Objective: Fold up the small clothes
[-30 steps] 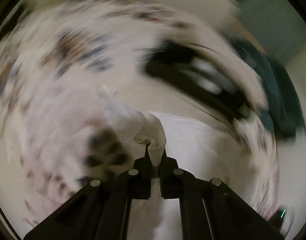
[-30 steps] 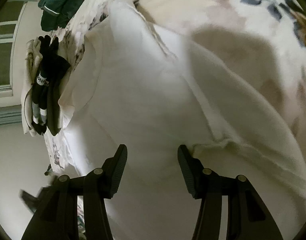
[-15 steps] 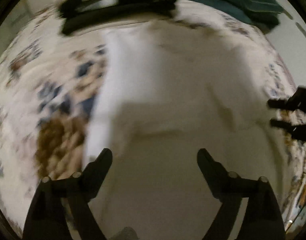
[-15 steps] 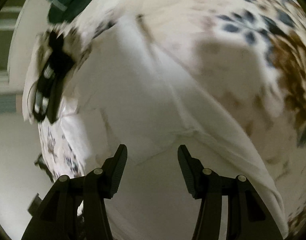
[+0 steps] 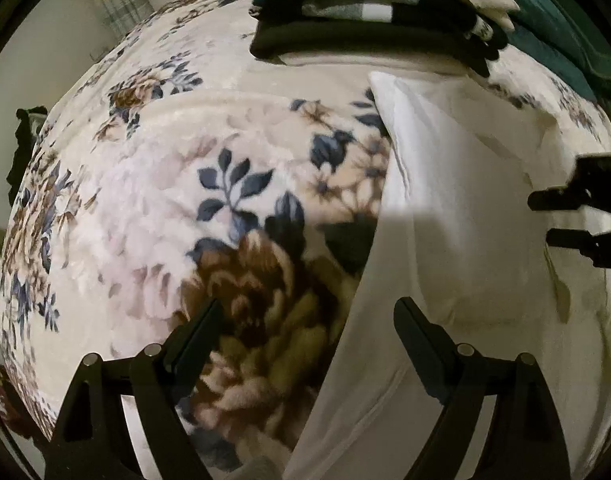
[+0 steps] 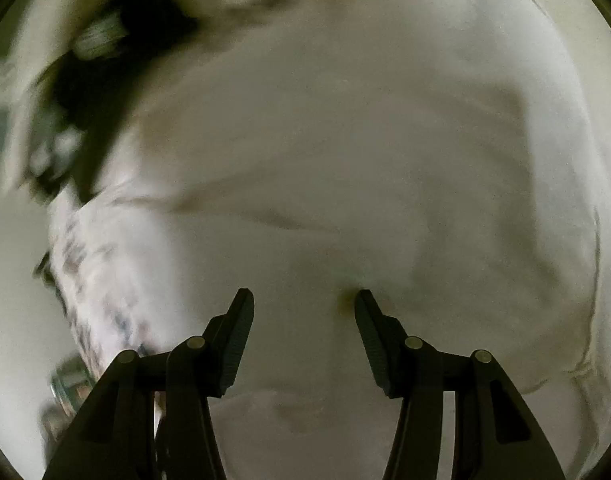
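Floral blanket [image 5: 153,208] covers the bed: cream ground, blue leaves, brown blooms. Above blanket's upper-left edge: plain pale wall [image 5: 37,64] and checked curtain [image 5: 113,4]. Lighting dim, warm; shadow falls across blanket's lower middle.

White garment [image 5: 457,216] on floral blanket [image 5: 153,208]

dim warm light, fisheye-curved edges; right wrist view motion-blurred.

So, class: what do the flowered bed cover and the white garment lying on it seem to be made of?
Flowered bed cover: likely plush fleece; its surface looks fuzzy, soft and matte, with embossed ridges.
White garment: probably thin cotton knit; it is smooth and matte, lies in soft creases and has a stitched hem.
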`<state>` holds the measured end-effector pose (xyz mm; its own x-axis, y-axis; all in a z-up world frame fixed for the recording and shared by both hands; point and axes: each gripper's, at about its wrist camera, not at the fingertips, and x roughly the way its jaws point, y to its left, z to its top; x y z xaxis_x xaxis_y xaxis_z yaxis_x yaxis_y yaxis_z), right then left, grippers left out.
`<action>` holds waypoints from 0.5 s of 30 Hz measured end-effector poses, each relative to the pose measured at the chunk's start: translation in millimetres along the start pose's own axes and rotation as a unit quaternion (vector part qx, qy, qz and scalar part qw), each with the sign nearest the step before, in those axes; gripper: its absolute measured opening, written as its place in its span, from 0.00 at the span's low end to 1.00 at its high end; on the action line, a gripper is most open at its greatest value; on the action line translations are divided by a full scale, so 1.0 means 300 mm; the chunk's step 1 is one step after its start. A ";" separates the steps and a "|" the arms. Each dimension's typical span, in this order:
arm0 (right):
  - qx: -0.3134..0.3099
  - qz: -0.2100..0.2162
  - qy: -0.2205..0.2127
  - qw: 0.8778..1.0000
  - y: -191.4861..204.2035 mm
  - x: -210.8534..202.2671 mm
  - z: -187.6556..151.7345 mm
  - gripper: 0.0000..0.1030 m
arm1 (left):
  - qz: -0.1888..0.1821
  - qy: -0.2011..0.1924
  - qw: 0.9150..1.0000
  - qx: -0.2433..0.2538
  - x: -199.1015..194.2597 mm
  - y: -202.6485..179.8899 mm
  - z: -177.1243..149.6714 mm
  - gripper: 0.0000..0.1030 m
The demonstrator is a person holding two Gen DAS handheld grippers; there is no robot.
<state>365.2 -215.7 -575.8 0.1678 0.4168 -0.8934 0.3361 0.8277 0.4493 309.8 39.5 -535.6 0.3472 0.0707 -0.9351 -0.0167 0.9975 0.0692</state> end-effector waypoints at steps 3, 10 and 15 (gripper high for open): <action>-0.092 -0.054 0.039 0.994 0.085 0.043 -0.116 0.53 | 0.011 -0.001 1.000 -0.009 0.023 0.019 0.022 0.84; -0.140 -0.105 0.135 0.975 0.029 0.084 -0.392 0.53 | -0.006 0.015 1.000 -0.019 0.049 0.035 0.034 0.84; -0.033 -0.066 0.102 0.992 -0.101 -0.045 -0.418 0.53 | -0.021 0.005 1.000 -0.015 0.077 -0.021 0.108 0.84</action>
<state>236.7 -199.2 -577.2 -0.0670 0.3642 -0.9289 0.2809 0.9002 0.3327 348.4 34.4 -546.3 0.3391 0.0292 -0.9403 -0.0313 0.9993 0.0197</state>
